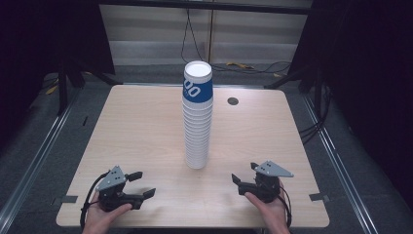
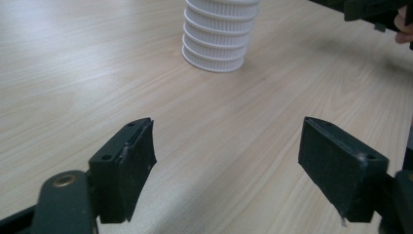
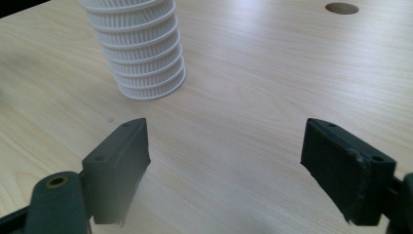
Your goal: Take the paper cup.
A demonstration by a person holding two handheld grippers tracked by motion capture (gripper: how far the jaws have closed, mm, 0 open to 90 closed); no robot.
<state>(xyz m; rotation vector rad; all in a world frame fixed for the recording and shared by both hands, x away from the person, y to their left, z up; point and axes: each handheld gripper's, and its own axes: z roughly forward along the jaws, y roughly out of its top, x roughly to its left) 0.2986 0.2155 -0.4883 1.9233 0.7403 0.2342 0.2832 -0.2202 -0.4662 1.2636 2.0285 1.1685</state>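
Note:
A tall stack of white paper cups (image 1: 197, 117) stands upright near the middle of the wooden table (image 1: 141, 126); its top cup has a blue band with white print. The stack's ribbed base (image 2: 214, 44) appears ahead in the left gripper view, and the same base (image 3: 141, 53) sits ahead to the left in the right gripper view. My left gripper (image 1: 141, 184) rests near the front left edge, open and empty. My right gripper (image 1: 244, 176) rests near the front right, jaws wide apart, holding nothing. Both sit well short of the stack.
A round cable hole (image 1: 233, 101) is in the table's far right part, also seen as a dark hole (image 3: 342, 8) in the right gripper view. Cables (image 1: 253, 66) lie on the floor behind the table. Dark frames and rails flank both sides.

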